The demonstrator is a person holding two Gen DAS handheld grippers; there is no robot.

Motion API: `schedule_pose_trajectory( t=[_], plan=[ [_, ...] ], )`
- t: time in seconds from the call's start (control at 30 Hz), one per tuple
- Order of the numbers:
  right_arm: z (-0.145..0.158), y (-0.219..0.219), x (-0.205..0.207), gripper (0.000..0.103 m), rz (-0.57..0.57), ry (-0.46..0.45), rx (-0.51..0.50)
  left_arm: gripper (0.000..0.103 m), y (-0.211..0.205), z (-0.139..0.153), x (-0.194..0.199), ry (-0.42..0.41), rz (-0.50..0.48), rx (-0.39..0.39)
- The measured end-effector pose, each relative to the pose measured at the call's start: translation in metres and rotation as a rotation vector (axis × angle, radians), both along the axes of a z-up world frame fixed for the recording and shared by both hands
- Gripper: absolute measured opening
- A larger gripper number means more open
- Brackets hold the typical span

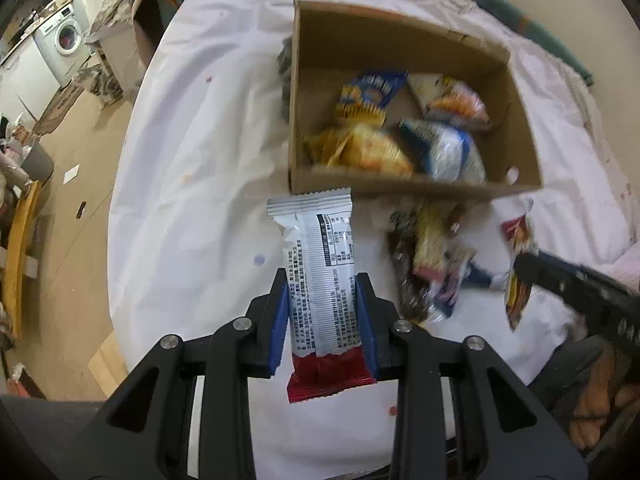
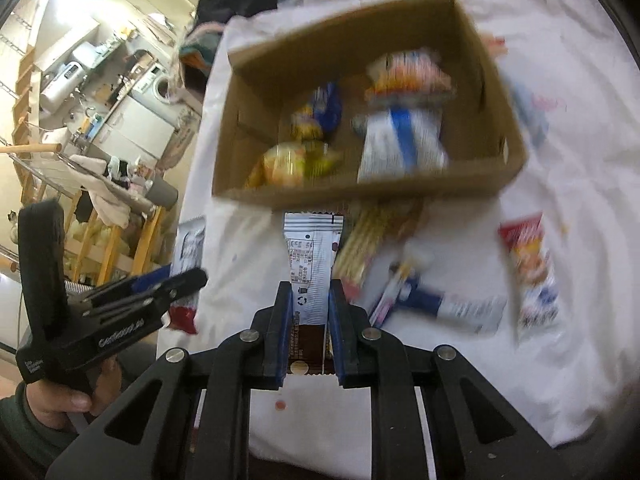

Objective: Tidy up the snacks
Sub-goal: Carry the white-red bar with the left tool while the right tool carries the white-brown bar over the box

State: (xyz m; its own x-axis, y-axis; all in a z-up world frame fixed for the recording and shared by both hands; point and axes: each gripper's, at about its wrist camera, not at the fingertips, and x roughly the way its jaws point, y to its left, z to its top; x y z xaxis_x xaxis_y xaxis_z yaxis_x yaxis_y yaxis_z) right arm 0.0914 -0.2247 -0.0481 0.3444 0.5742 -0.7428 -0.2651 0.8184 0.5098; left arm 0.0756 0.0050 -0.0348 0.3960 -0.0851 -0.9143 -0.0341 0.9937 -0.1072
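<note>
A plain brown cardboard box [image 1: 404,188] sits open on a creased white cloth [image 1: 192,152], with four crinkly foil snack packets inside it. Both tools point steeply down just before the box's near wall. The left gripper [image 1: 322,280] is clamped on a glossy white wrapper with a red end [image 1: 320,280]; the right gripper [image 2: 307,292] is clenched on a silver wrapper with a brown end [image 2: 311,256]. About four more packets [image 2: 530,276] lie loose on the cloth right of the grippers, blurred.
</note>
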Motion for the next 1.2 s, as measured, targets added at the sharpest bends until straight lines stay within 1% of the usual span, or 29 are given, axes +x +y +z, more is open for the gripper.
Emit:
schedule_pose_trajectory(
  t=[0.17, 0.27, 0.4, 0.5, 0.57, 0.63, 0.77, 0.8, 0.9, 1.0, 1.2],
  plan=[
    [0.033, -0.015, 0.031, 0.018, 0.011, -0.111, -0.056, 0.027, 0.003, 0.032, 0.025, -0.057, -0.002, -0.023],
    [0.046, -0.028, 0.054, 0.018, -0.011, -0.138, -0.083, 0.027, -0.004, 0.042, 0.047, -0.08, -0.008, -0.029],
    [0.054, -0.04, 0.074, 0.018, -0.054, -0.163, -0.068, 0.027, -0.021, 0.048, 0.074, -0.102, -0.03, -0.022],
    [0.048, -0.048, 0.084, 0.018, -0.085, -0.186, -0.07, 0.027, -0.037, 0.049, 0.095, -0.109, -0.047, -0.011],
    [0.04, -0.053, 0.087, 0.018, -0.1, -0.176, -0.087, 0.027, -0.044, 0.049, 0.106, -0.116, -0.043, -0.028],
    [0.032, -0.055, 0.094, 0.018, -0.129, -0.142, -0.103, 0.027, -0.051, 0.047, 0.115, -0.123, -0.048, -0.04],
    [0.026, -0.056, 0.101, 0.018, -0.139, -0.135, -0.128, 0.027, -0.059, 0.033, 0.124, -0.171, -0.07, -0.01],
    [0.022, -0.057, 0.103, 0.018, -0.146, -0.122, -0.13, 0.027, -0.059, 0.026, 0.126, -0.167, -0.07, -0.018],
    [0.015, -0.057, 0.107, 0.018, -0.156, -0.091, -0.144, 0.027, -0.056, 0.01, 0.131, -0.122, -0.052, -0.037],
    [0.009, -0.056, 0.111, 0.018, -0.165, -0.068, -0.149, 0.027, -0.052, 0.003, 0.132, -0.139, -0.048, 0.005],
    [-0.008, -0.054, 0.121, 0.018, -0.186, 0.01, -0.158, 0.028, -0.044, 0.001, 0.132, -0.145, -0.032, -0.001]
  ],
)
